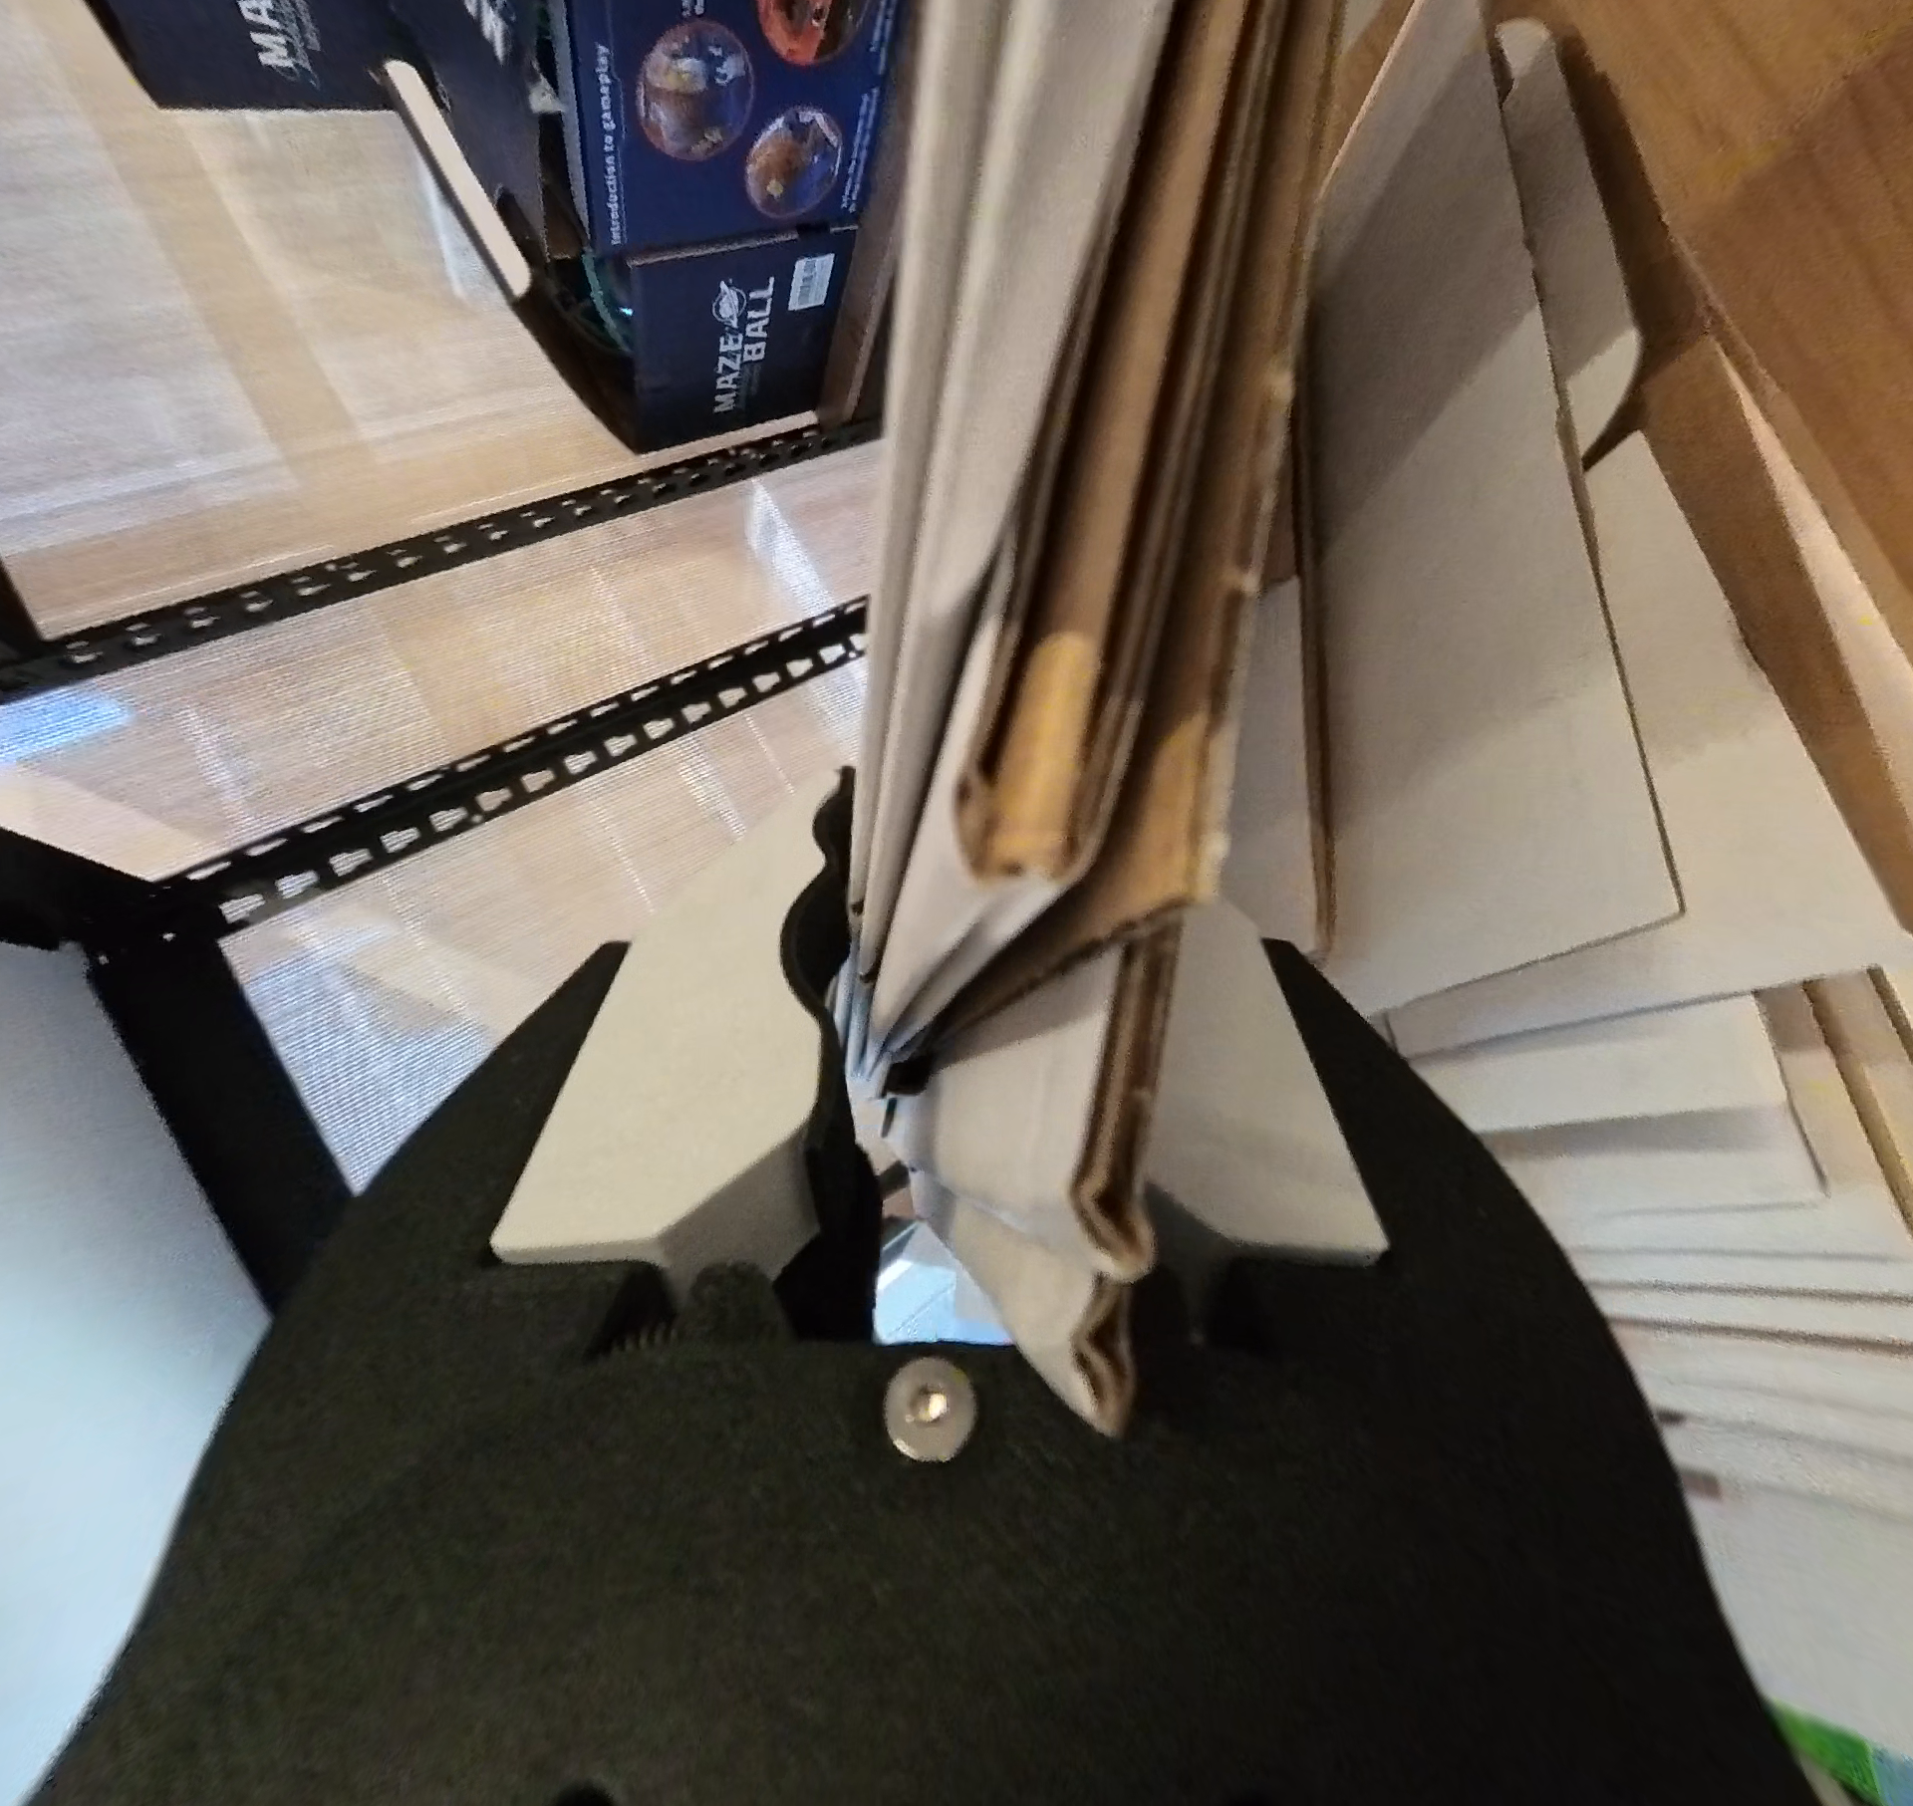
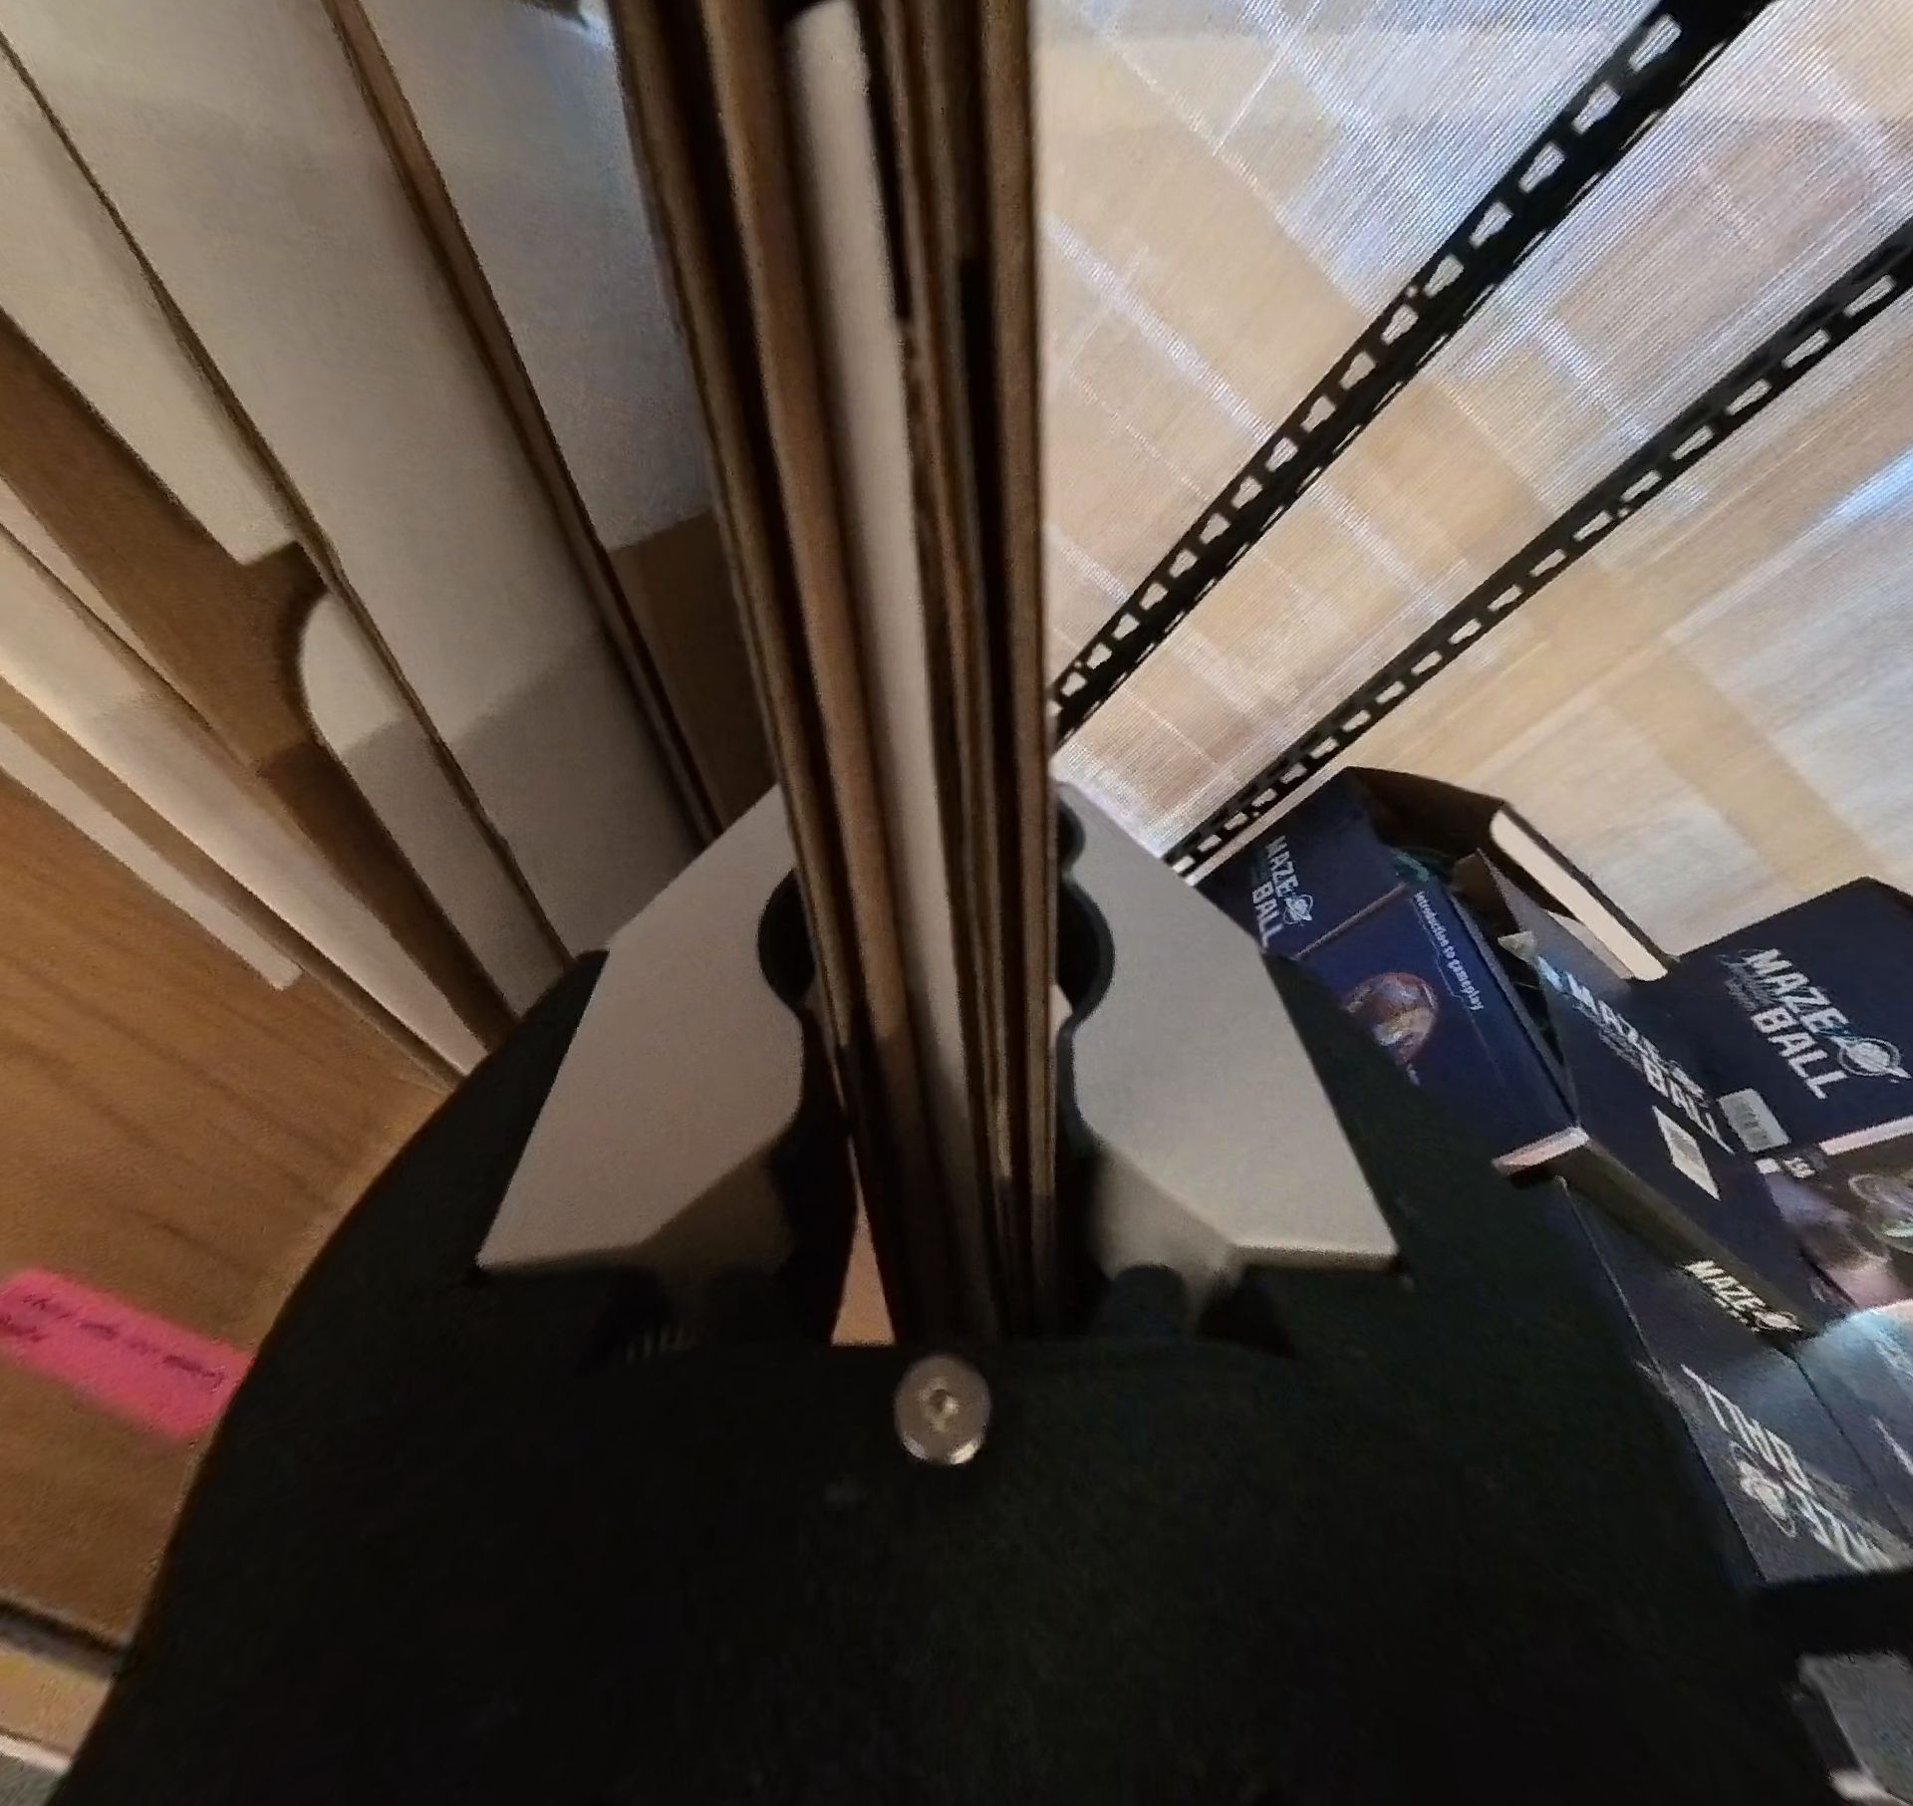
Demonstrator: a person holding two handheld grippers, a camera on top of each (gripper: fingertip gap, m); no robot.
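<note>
A flattened cardboard box, white outside and brown inside, is held edge-on and fills the middle of both views. My left gripper is shut on one end of the folded cardboard, whose crumpled corner sits between the pads. My right gripper is shut on the other end of the same folded cardboard, its layered edges running straight up between the fingers. Each gripper's fingertips are partly hidden by the cardboard.
More flat white and brown cardboard blanks are stacked beside the held piece, also in the right wrist view. Dark blue printed boxes sit by black perforated shelf rails. A pink note lies on a wooden surface. My right fingertips sit around 15 cm from my left ones. The pink note is about 20 cm from my right fingertips and 30 cm from my left.
</note>
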